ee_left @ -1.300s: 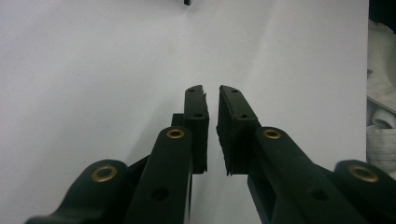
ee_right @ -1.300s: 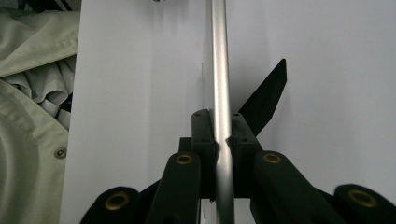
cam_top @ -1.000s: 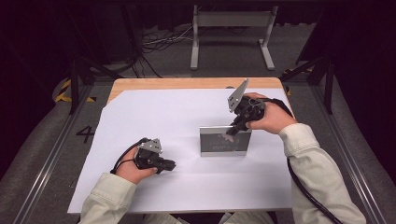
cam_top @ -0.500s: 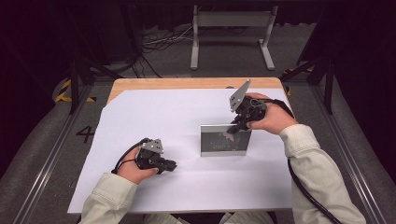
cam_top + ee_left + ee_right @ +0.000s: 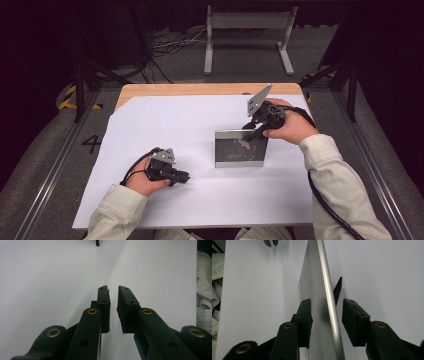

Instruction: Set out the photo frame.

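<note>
Item: picture frame (image 5: pixel 240 148), silver-edged, standing upright on the white sheet over the desk (image 5: pixel 200 89), right of centre in the high view. Its long axis runs left to right across that frame.

Right tool (image 5: pixel 254 128): I have it over the frame's upper right corner, top edge (image 5: pixel 329 297) running between the jaws. They have just been opening; they are spread, the right-hand pad clear of the rail, the other close against the face.

Left tool (image 5: pixel 184 176): lower left, well apart from the frame, jaws nearly together, pinching nothing.

Nearer hand: the right.
</note>
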`<state>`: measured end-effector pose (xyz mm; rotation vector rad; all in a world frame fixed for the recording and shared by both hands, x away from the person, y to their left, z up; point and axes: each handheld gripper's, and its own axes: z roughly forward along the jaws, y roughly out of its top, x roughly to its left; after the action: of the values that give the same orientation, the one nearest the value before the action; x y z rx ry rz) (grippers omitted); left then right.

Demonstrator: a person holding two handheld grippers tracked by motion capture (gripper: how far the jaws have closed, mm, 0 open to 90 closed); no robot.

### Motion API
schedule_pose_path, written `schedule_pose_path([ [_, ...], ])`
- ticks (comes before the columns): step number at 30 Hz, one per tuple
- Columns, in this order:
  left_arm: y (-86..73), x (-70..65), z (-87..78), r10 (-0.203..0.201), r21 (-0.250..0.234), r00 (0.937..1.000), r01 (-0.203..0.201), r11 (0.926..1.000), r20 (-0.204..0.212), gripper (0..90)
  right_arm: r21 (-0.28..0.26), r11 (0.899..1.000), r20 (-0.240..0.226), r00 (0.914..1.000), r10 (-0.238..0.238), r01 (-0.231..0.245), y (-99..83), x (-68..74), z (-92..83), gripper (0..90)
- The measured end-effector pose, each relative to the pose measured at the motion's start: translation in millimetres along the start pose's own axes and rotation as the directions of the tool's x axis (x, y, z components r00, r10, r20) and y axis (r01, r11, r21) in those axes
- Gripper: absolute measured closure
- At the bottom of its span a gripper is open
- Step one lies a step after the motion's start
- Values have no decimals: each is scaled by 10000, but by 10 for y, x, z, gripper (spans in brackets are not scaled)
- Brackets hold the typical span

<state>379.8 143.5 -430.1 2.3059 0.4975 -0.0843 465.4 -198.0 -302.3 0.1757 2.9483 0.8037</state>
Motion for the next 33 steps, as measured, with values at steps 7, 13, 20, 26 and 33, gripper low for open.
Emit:
schedule_pose_path([
  [7,-33,-5,-29,-190,-107,9998,189,9998,-83,786,-245,9997,367,9993,-28,37,13,20,-45,515],
  [13,-51,6,-99,-285,-214,9994,282,9994,-175,771,-527,9986,810,9967,20,23,-15,91,-120,488],
  [20,-82,36,-163,-349,-345,9989,339,9988,-303,756,-750,9970,1013,9945,277,-202,-110,124,-256,472],
  [26,-63,54,-175,-368,-422,9988,354,9985,-333,742,-934,9947,1222,9910,555,-441,-235,163,-380,464],
  [33,-46,67,-173,-396,-461,9987,381,9982,-312,723,-1095,9917,1430,9863,824,-670,-360,212,-495,449],
])
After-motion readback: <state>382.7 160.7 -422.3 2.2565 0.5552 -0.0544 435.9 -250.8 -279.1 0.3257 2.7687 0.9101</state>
